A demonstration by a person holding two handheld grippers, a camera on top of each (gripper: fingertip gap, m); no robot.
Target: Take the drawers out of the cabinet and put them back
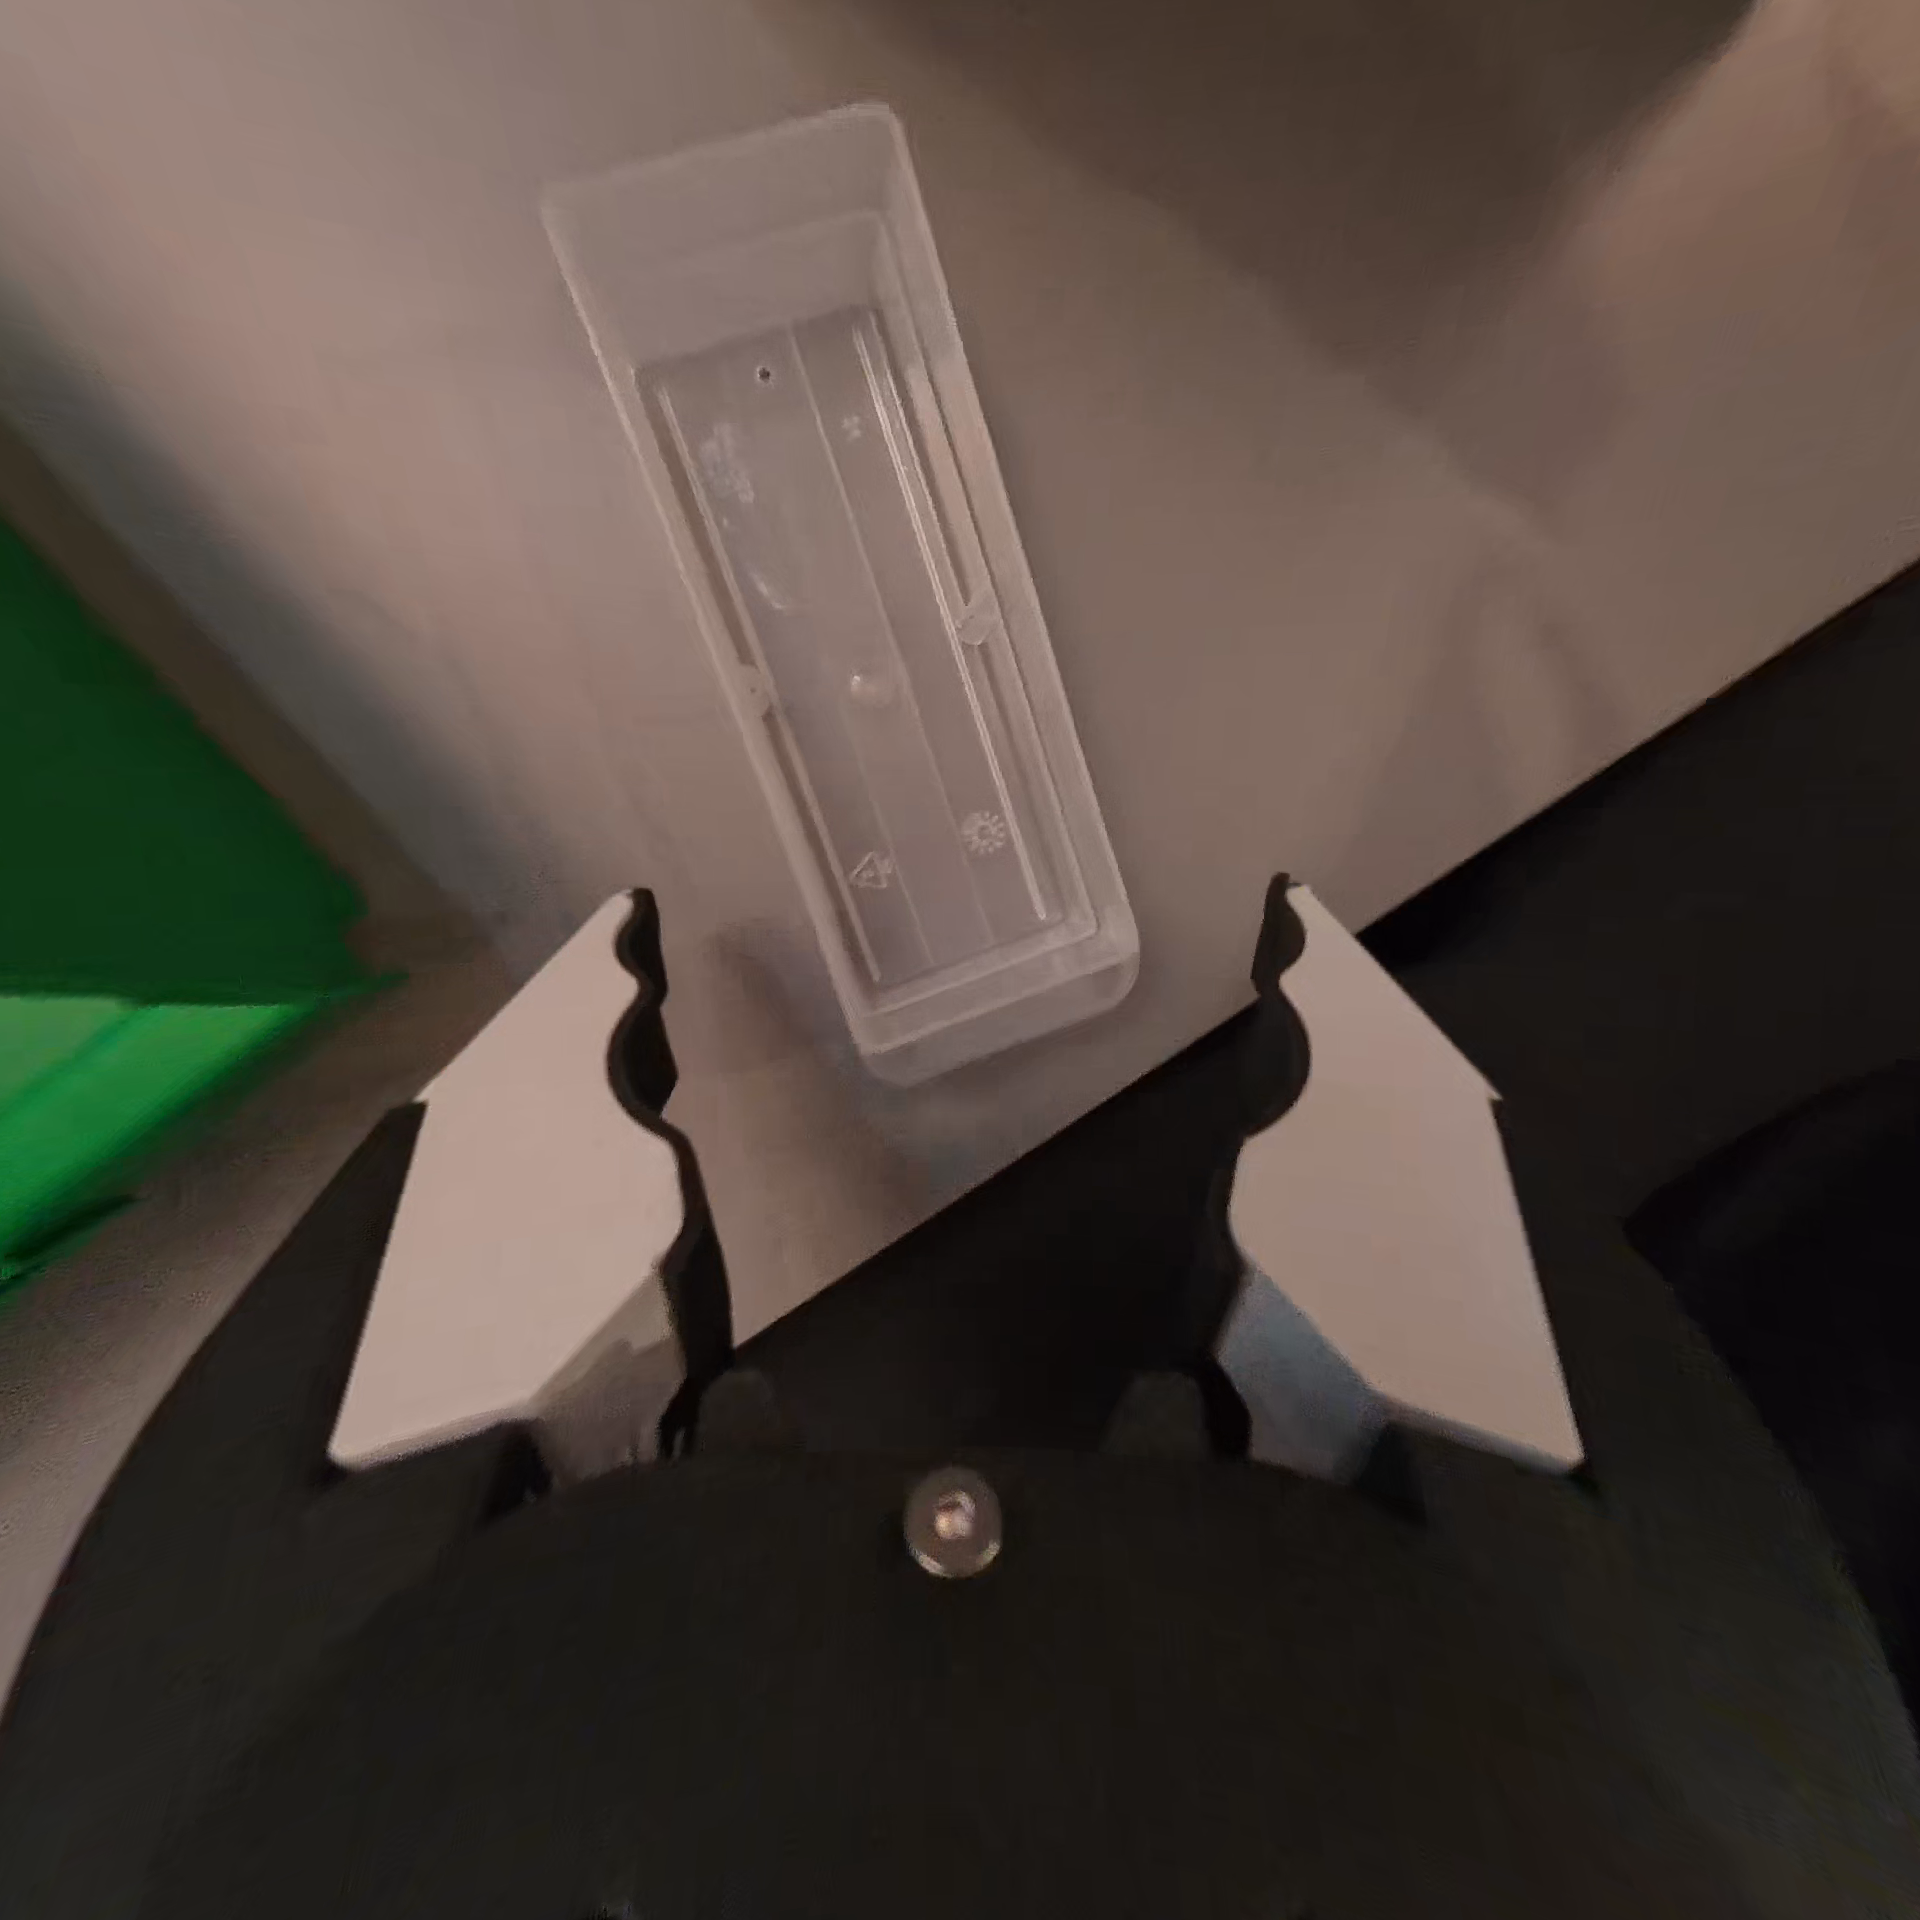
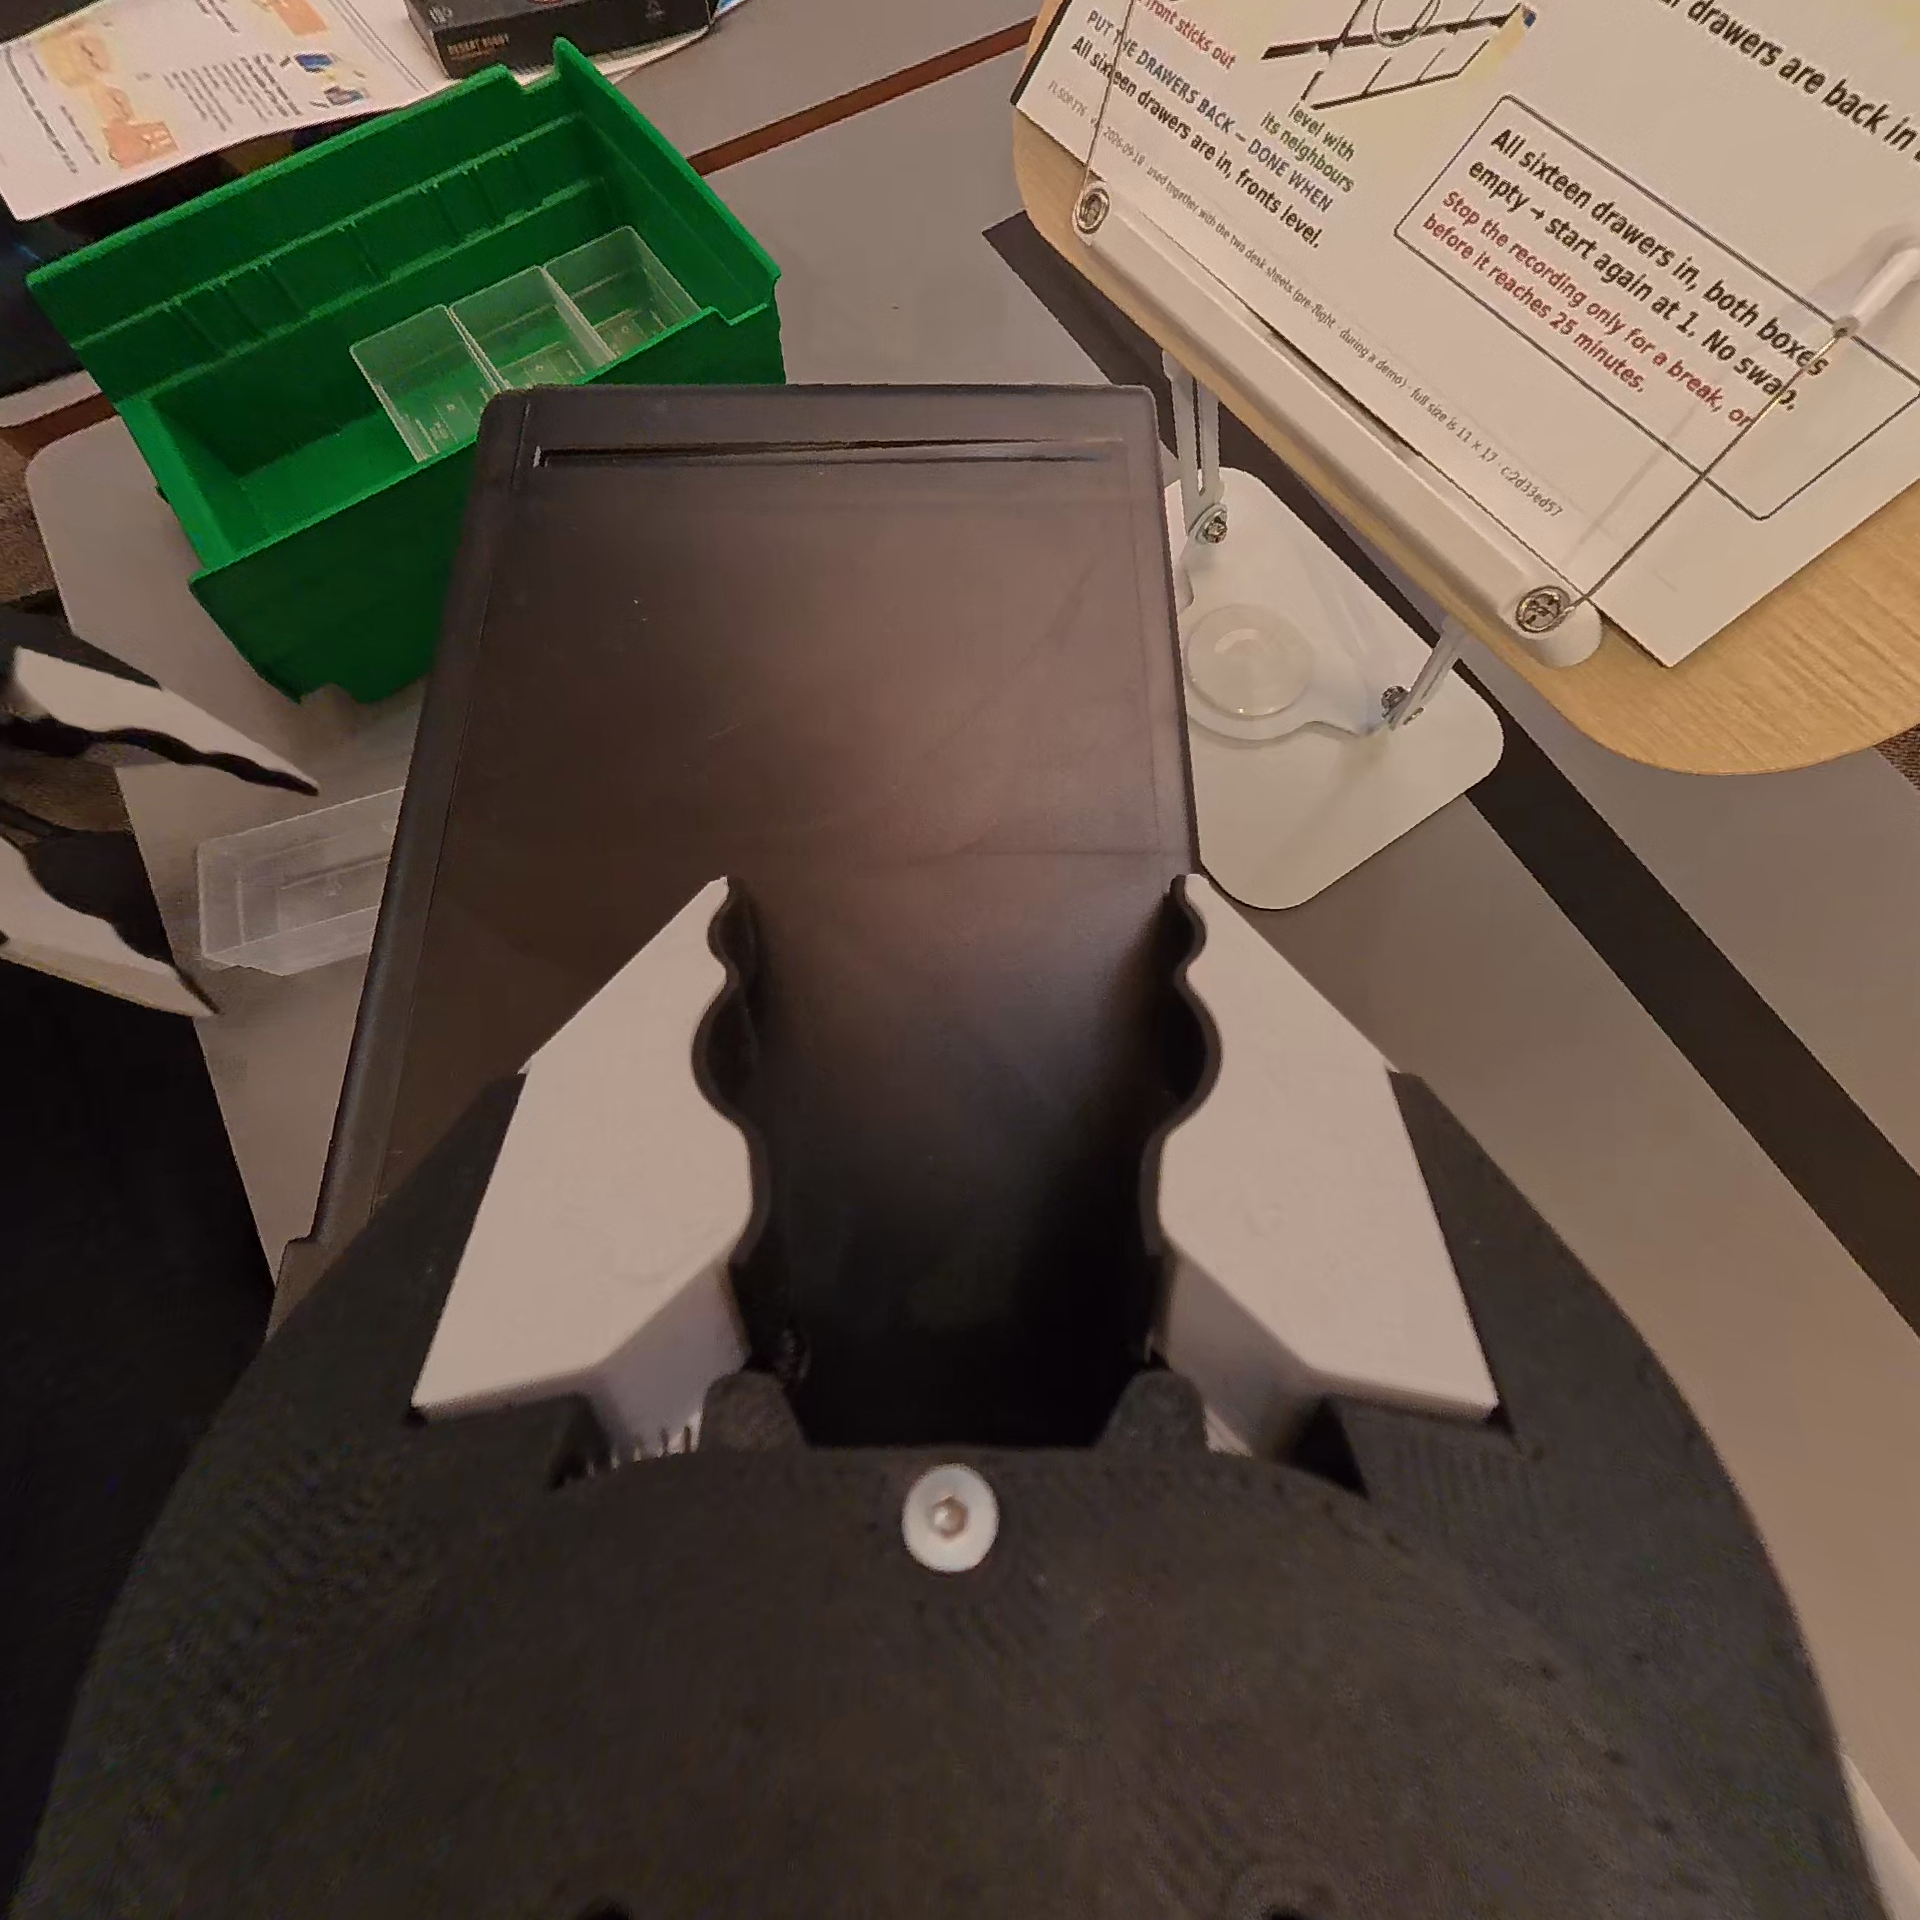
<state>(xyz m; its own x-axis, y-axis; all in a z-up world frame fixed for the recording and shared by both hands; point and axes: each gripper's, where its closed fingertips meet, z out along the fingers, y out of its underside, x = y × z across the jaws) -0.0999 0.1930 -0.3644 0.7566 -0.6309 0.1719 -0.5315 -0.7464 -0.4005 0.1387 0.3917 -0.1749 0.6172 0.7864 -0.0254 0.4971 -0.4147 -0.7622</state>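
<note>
The clear plastic drawer (image 1: pixel 842 613) lay flat on the worktop (image 1: pixel 312 364) just beside the black cabinet (image 2: pixel 821 727); it looked light, stiff, slick and thin-walled, best pinched across a short end wall. The left tool (image 1: pixel 961 904) hovered wide open and empty near it, and the right tool (image 2: pixel 956 904) gaped empty above the cabinet.

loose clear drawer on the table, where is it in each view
Left wrist view: the clear drawer lies at centre, empty, just beyond the open left gripper.
Right wrist view: the same drawer shows at the left edge, partly hidden behind the black cabinet.
Shared landmark: the green bin.
</note>
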